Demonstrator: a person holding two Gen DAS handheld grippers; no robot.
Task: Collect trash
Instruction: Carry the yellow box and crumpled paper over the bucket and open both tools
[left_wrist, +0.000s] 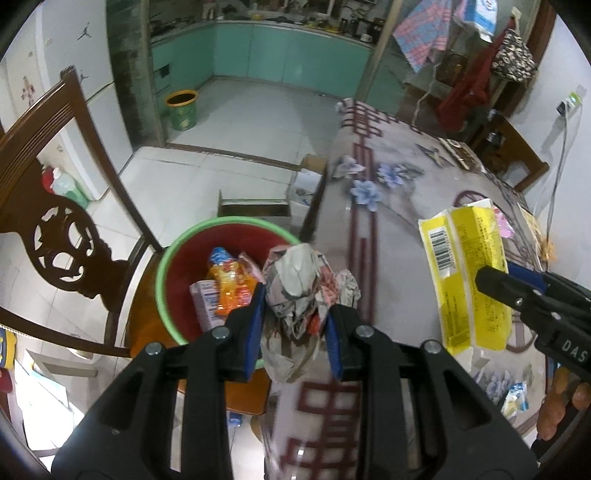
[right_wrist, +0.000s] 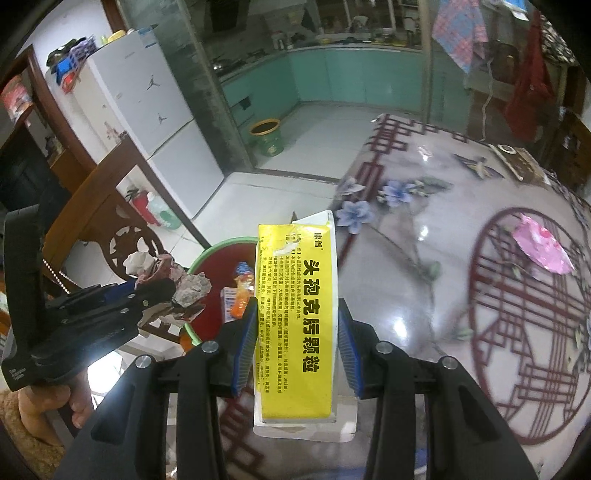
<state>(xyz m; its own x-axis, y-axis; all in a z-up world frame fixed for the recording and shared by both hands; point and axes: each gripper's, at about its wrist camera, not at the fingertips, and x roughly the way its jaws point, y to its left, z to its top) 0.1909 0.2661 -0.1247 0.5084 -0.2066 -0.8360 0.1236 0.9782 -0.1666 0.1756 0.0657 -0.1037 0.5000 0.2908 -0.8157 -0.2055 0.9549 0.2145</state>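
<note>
Behind the left gripper (left_wrist: 295, 325), hidden in part: lower half of the red bin (left_wrist: 177, 295), cut by the black fingers (left_wrist: 243, 325) and by the crumpled newspaper wad (left_wrist: 299, 284) pinched between the blue pads. Inside the bin, only partly visible, an orange snack wrapper (left_wrist: 231, 284) and a small white-and-purple box (left_wrist: 207, 299); print on both too blurred to read. Under the bin, just a sliver of a wooden chair seat (left_wrist: 147, 317). At the far right edge, fingertips of a hand (left_wrist: 580, 397), cropped by the lens rim.

Right gripper (right_wrist: 297, 339) angled downward over the desk (right_wrist: 424, 295) edge, fingers clamped on both sides of a yellow medicine box (right_wrist: 299, 314), flattened, its bottom end covering the patterned cloth below. Left gripper likewise tilted down, wad hanging over the bin's rim beside the desk. On the desk, well apart to the right, a pink wrapper (right_wrist: 543, 247). More scraps near the right edge, too small to identify.
</note>
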